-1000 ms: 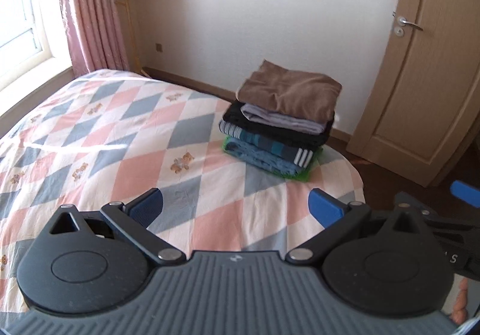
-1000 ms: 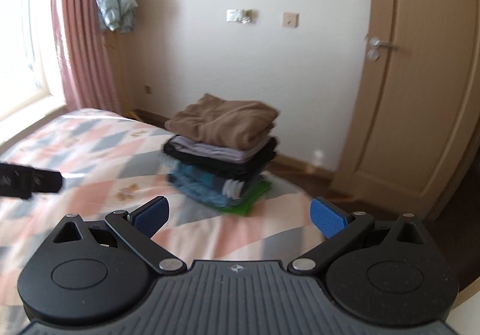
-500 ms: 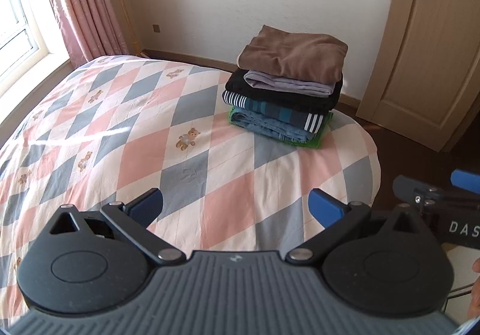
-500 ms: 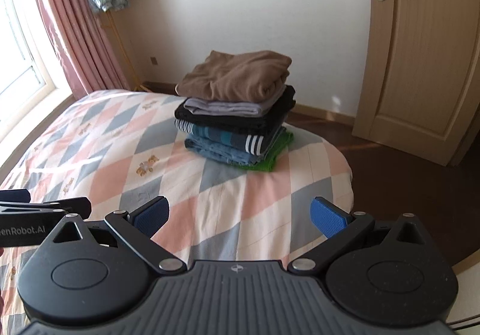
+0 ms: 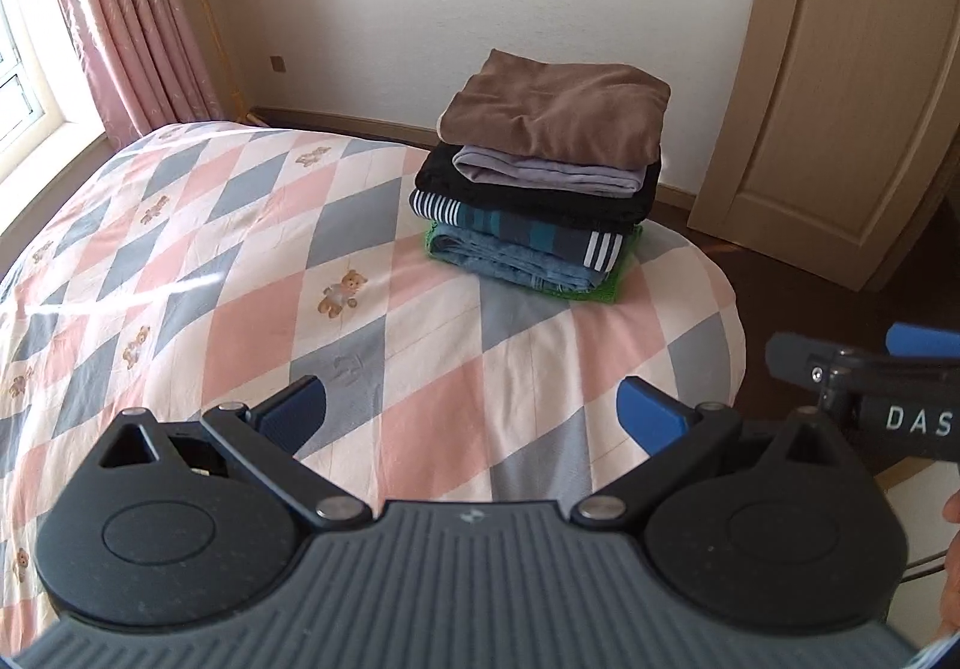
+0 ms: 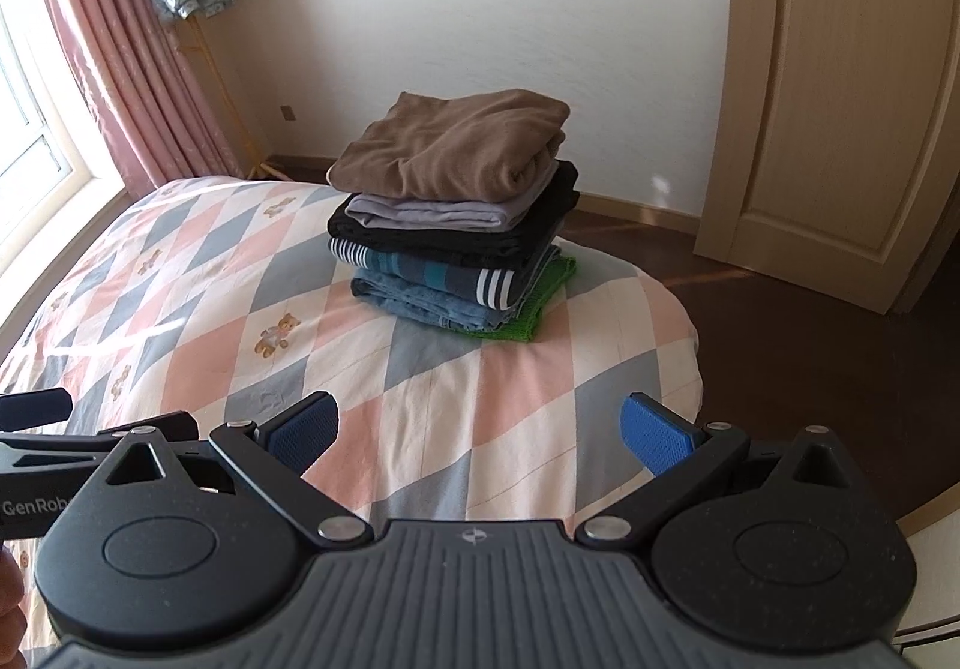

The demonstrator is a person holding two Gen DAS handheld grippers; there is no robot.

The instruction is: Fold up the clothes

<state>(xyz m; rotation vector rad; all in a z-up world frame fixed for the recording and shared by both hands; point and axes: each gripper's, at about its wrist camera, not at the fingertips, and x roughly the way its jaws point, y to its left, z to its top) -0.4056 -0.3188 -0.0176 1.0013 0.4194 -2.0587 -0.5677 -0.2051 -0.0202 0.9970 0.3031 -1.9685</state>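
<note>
Checked quilt (image 5: 240,273) bare nearby, folded stack (image 6: 450,225) near its far edge, both tools (image 5: 471,405) (image 6: 480,426) spread, empty.

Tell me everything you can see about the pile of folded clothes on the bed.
The pile of folded clothes sits near the foot corner of the bed, towards the door side. From the top: a soft brown fleecy piece, a grey one, a black one, a dark one with teal bands and white stripes, blue denim, and a bright green knit at the bottom. All lie flat and roughly squared. Both grippers are apart from it; only the quilt touches it.
</note>
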